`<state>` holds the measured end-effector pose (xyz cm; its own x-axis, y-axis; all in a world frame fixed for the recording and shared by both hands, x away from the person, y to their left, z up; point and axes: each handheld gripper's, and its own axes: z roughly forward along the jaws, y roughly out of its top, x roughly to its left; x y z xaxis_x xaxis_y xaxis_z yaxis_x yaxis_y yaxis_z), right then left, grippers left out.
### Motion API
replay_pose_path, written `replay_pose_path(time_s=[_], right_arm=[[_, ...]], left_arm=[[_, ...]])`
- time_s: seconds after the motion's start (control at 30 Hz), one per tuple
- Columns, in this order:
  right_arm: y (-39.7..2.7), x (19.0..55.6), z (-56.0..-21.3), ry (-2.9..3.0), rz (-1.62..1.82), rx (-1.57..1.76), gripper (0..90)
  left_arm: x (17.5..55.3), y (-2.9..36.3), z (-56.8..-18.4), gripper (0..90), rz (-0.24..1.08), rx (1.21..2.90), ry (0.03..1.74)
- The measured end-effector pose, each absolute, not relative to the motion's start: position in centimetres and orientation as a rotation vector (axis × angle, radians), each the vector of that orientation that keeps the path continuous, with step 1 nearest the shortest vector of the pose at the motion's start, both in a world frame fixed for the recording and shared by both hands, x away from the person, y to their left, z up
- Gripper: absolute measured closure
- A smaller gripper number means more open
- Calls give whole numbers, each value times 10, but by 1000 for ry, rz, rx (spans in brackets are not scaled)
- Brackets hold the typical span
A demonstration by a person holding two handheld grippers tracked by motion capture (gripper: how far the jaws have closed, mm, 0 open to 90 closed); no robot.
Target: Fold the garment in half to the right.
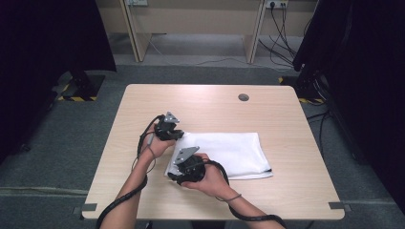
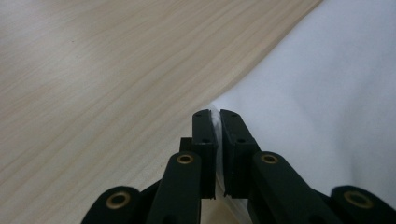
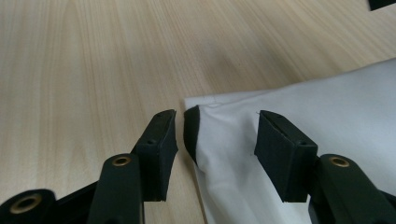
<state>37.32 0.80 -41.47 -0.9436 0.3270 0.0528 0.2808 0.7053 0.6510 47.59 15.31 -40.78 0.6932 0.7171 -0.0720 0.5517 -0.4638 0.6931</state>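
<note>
**A:** Which step are you in now?

**B:** I am taking hold of the white cloth [image 1: 224,153] by two corners of its left side, I think to fold or lift it. It lies flat on the wooden table [image 1: 286,119], a little toward my side of the middle. My left gripper [image 2: 215,116] has its jaws together, clamped on the far left corner; a thin line of fabric shows between the pads. My right gripper [image 3: 215,135] is at the near left corner, jaws apart, with the corner between them. The pads do not press on it yet.

**B:** In the high view I see both, the left gripper [image 1: 175,134] at the far corner, the right one [image 1: 177,175] at the near corner.

**A:** What does the next move need?

**B:** In my judgement, the right jaws must close on the corner and catch all the layers, not only the top one. After that both hands should move together, so the edge stays straight.

**A:** And the count?

**B:** One cloth, one table, two grippers, and one small round grey cap [image 1: 243,97] set in the table top, far from the cloth
</note>
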Motion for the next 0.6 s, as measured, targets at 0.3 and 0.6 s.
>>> replay_pose_path(time_s=[0.3, 0.6], right_arm=[[15, 373, -424, 2813, 1060, 489, 667], [16, 371, -424, 2770, 1051, 570, 819]], left_arm=[[476, 155, -408, 849, 276, 2201, 953], [476, 154, -407, 849, 276, 2207, 954]])
